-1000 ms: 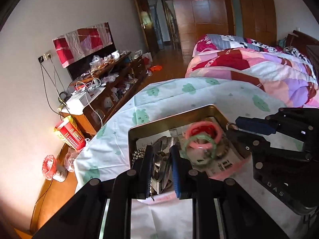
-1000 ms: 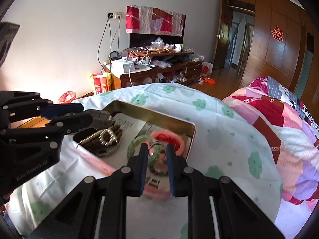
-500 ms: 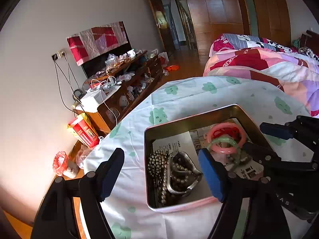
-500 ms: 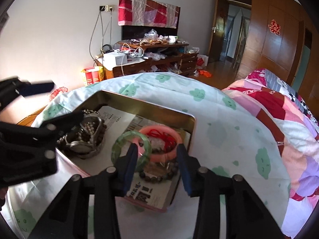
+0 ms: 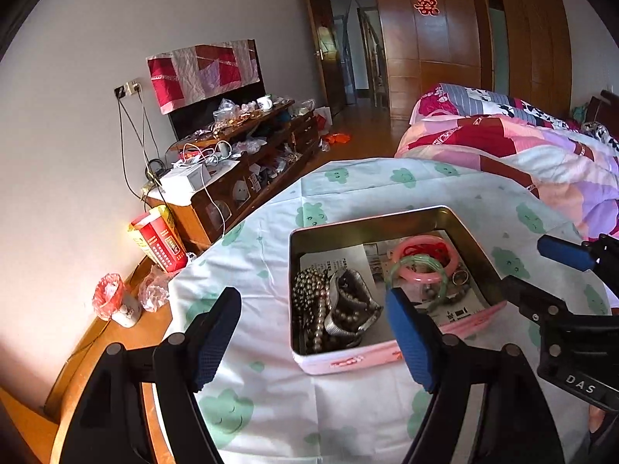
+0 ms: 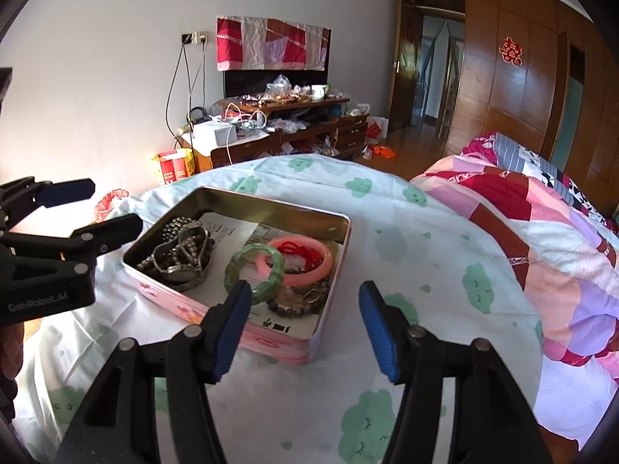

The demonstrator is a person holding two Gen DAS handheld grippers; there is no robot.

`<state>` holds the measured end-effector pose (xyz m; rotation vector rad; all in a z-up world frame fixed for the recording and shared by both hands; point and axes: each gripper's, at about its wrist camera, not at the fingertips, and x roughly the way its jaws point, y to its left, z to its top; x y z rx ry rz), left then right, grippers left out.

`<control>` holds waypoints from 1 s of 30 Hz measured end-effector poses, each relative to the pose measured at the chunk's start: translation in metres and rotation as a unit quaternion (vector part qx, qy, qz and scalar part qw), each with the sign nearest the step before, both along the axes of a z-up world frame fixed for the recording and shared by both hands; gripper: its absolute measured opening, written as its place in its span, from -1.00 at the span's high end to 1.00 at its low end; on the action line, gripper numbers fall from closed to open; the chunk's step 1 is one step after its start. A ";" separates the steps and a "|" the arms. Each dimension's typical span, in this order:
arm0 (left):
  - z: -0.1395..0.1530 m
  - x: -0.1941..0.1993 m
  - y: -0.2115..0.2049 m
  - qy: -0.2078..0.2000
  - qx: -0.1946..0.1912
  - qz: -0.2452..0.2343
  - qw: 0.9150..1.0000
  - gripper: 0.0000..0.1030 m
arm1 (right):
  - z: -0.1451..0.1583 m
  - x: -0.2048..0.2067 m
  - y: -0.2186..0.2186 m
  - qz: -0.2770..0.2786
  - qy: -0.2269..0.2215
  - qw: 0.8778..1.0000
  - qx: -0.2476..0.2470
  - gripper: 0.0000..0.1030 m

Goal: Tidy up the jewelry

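both tongs gape empty; only the right wrist view shows the dark bead bracelet [image 6: 296,308] in the tin's [image 6: 271,342] near corner.

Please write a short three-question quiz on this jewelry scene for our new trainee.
1. True or false: the green bangle lies inside the tin.
2. Multiple choice: the pink bangle is (A) held by the right gripper, (B) in the tin, overlapping the green bangle, (C) on the tablecloth.
3. Fill in: the jaws of the left gripper are ____.

Key: 1 true; 2 B; 3 open, holding nothing.
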<state>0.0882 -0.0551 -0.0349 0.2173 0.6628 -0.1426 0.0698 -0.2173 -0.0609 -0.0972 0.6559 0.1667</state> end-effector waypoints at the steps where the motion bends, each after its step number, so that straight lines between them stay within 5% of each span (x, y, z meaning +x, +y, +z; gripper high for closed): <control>1: 0.000 -0.002 0.002 0.000 -0.002 0.002 1.000 -0.50 | 0.002 -0.002 0.001 0.001 -0.003 1.000 0.000 -0.23; 30: 0.002 -0.014 0.011 0.006 -0.011 0.012 1.000 -0.50 | 0.012 -0.017 0.004 0.004 -0.015 1.000 0.002 -0.39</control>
